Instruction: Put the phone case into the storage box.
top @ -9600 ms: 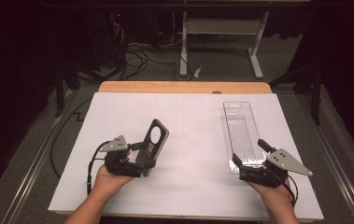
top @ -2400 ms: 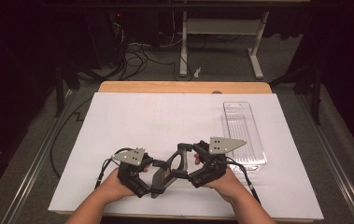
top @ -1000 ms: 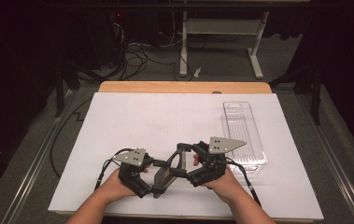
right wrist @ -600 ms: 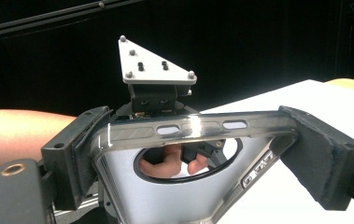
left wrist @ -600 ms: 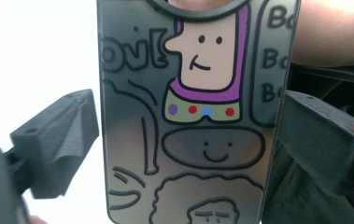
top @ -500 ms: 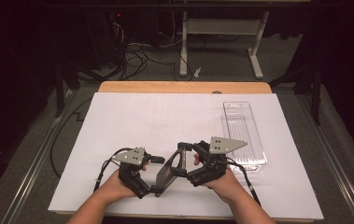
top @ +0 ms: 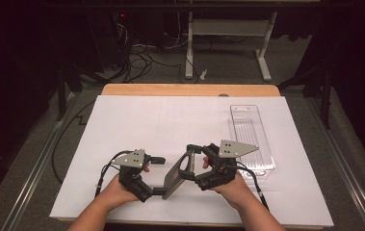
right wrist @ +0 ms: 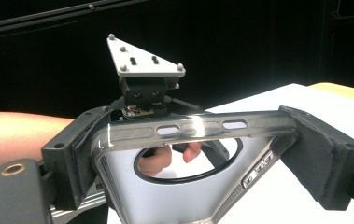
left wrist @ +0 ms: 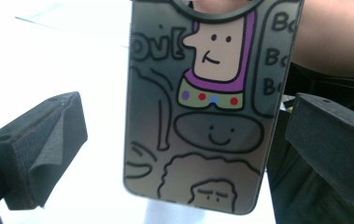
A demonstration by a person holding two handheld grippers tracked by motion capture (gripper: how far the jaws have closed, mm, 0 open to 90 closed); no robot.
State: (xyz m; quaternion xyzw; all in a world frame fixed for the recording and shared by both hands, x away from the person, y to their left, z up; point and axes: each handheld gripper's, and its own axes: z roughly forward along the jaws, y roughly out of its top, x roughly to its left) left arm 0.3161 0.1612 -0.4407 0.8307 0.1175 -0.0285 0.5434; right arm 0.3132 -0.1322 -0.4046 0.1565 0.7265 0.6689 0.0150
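Observation:
A translucent grey phone case [top: 176, 174] with cartoon drawings [left wrist: 202, 116] and a round cut-out is held tilted above the white sheet near the table's front. My right gripper [top: 195, 167] is shut on its cut-out end, with both pads pressed against the case's edges [right wrist: 174, 196]. My left gripper [top: 158, 175] stands open at the case's lower end. In the left gripper view its jaws are wide apart on either side of the case without touching it. The left gripper's grey plate [right wrist: 144, 58] shows behind the case in the right gripper view.
A clear plastic tray [top: 250, 137] lies on the white sheet [top: 170, 120] at the right, just beyond my right hand. A wooden table edge [top: 189, 90] runs along the back. Table legs and cables stand on the dark floor beyond.
My left gripper has opened and let go of the case. The right gripper keeps hold of it, and the case now stands a little steeper.

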